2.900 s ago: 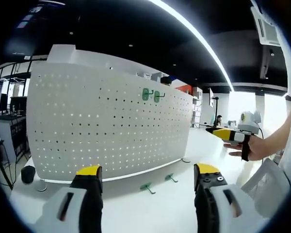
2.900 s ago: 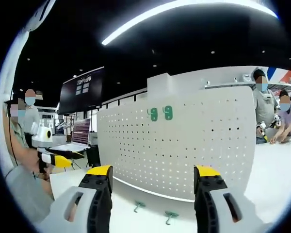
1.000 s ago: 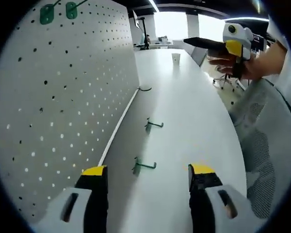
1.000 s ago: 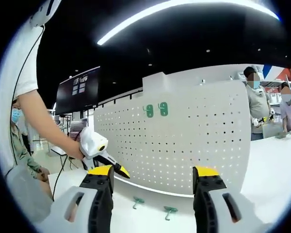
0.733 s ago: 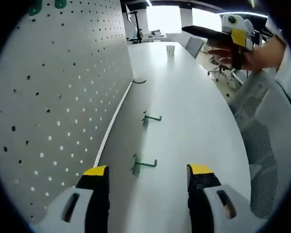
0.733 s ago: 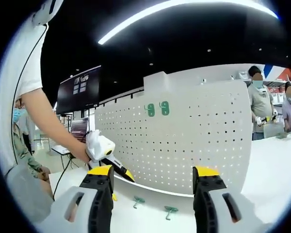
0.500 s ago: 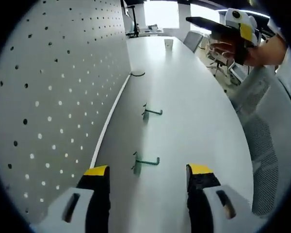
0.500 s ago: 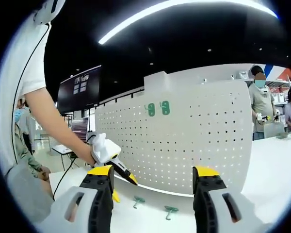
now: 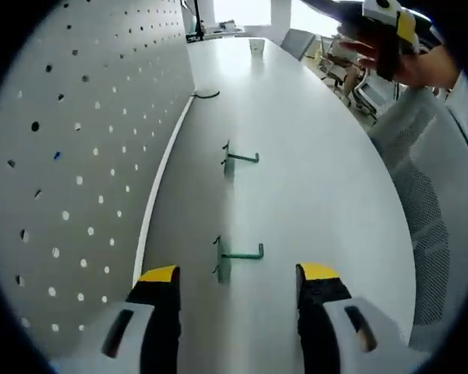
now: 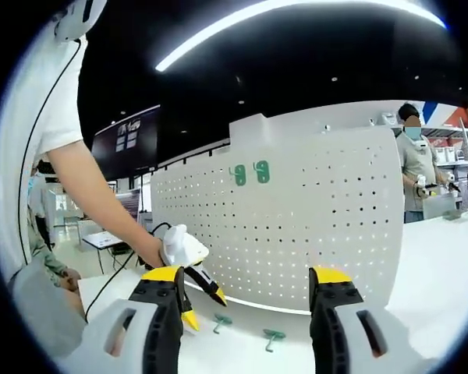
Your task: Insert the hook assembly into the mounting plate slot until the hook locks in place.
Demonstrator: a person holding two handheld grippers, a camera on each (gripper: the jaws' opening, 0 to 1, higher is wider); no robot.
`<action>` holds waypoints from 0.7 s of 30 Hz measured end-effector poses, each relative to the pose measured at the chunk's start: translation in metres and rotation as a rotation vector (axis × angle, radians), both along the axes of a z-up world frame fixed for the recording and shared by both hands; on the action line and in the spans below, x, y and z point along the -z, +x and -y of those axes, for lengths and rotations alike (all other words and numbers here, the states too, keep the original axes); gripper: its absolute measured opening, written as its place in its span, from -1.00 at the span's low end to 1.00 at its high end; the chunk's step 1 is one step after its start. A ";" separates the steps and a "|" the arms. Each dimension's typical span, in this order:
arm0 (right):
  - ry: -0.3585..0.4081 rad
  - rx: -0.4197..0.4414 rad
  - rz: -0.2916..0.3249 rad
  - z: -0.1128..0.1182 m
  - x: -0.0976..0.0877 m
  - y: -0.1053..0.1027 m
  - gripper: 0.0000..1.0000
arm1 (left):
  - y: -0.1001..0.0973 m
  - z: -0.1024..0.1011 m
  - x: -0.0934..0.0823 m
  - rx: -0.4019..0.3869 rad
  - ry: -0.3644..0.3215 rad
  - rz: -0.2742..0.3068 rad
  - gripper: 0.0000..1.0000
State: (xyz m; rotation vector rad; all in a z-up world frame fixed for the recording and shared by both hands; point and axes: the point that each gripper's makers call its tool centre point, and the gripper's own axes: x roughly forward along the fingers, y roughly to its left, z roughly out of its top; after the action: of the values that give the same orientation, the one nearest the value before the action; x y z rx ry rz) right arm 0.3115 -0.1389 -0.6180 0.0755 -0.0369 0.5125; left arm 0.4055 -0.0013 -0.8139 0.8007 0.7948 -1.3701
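Note:
A white pegboard mounting plate (image 9: 70,117) stands along the left of the white table (image 9: 312,179). Two green hooks lie on the table by its foot, a near hook (image 9: 235,254) and a far hook (image 9: 239,158). My left gripper (image 9: 238,274) is open, low over the table, with the near hook just ahead between its jaws. From the right gripper view the pegboard (image 10: 320,226) carries two mounted green hooks (image 10: 249,173), the loose hooks (image 10: 246,328) lie below, and the left gripper (image 10: 205,307) points down at them. My right gripper (image 10: 247,276) is open and holds nothing.
A hand (image 9: 390,51) holds the right gripper (image 9: 339,8) at the upper right. A mesh chair (image 9: 425,202) stands beside the table edge. A cup (image 9: 256,45) and a cable loop (image 9: 205,95) sit farther along the table. A person (image 10: 415,167) stands behind the pegboard.
The left gripper has come down and forward toward the near hook on the table, still open. The right gripper has stayed about where it was.

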 end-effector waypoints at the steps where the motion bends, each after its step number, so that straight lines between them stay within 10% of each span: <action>1: 0.000 0.002 0.000 0.000 0.000 0.000 0.26 | 0.000 0.001 0.002 0.010 0.009 -0.002 0.24; 21: 0.007 0.008 0.005 0.002 -0.002 -0.001 0.22 | 0.002 0.000 0.018 0.088 0.096 -0.019 0.15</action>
State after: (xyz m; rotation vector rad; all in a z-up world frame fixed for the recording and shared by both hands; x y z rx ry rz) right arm 0.3106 -0.1411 -0.6164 0.0815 -0.0438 0.5046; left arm 0.4071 -0.0010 -0.8322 0.9080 0.8542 -1.4279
